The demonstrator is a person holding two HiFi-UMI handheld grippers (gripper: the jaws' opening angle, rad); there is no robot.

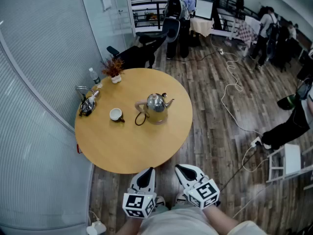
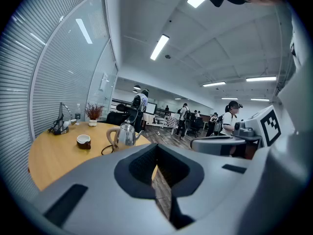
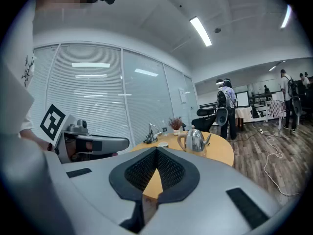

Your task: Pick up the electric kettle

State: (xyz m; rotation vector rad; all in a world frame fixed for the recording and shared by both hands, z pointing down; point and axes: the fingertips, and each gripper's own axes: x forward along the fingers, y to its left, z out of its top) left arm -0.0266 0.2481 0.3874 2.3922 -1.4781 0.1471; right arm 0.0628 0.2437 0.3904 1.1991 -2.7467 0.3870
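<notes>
The steel electric kettle (image 1: 156, 107) stands upright on its base near the middle of the round wooden table (image 1: 132, 148), spout to the right and handle to the left, with a black cord (image 1: 140, 119) looped beside it. Both grippers hang close to my body, off the table's near edge and well short of the kettle. The left gripper (image 1: 148, 171) and right gripper (image 1: 182, 168) are shut with nothing between their jaws. The kettle (image 2: 126, 135) shows far ahead in the left gripper view and again, as the same kettle (image 3: 194, 141), in the right gripper view.
A white cup (image 1: 116, 114) sits left of the kettle. A wire rack (image 1: 86, 102), a bottle (image 1: 95, 76) and a potted plant (image 1: 113, 68) line the table's far left edge. Glass wall at left, an office chair (image 1: 146, 48) behind, cables (image 1: 232, 89) and people on the wooden floor at right.
</notes>
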